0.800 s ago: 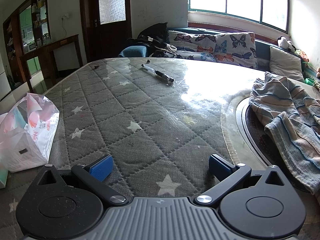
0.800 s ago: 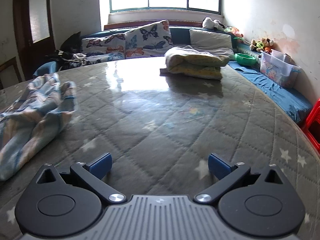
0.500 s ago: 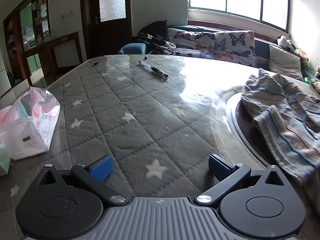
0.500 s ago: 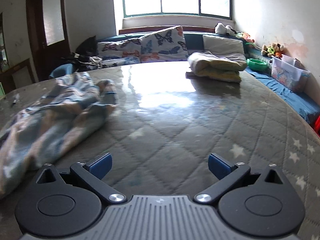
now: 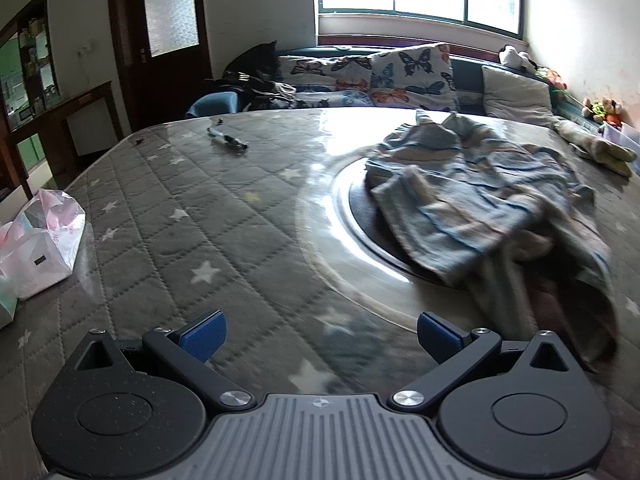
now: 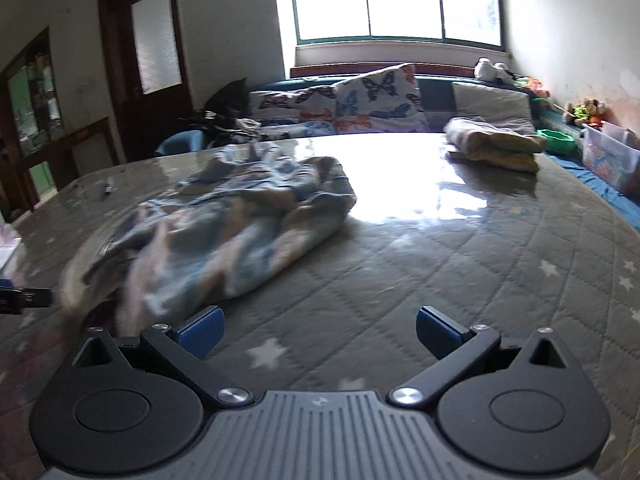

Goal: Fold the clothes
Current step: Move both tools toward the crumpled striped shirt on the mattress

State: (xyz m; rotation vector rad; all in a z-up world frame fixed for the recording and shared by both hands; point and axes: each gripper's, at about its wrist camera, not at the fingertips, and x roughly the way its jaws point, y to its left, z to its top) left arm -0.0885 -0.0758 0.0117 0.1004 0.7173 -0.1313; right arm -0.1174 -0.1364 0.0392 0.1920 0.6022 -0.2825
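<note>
I'm at the approach: both my left gripper [image 5: 320,334] and right gripper [image 6: 318,330] stand wide apart, empty. The striped garment [image 5: 492,200] lies crumpled ahead-right of the left jaws, ahead-left of the right (untouched). Next I'd need an edge.

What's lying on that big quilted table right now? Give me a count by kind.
Crumpled striped garment: 1
Folded yellowish clothes pile: 1
Pen: 1
Plastic bag: 1
Total: 4 things on the table. A few dark specks near the pen are too small to name.
</note>
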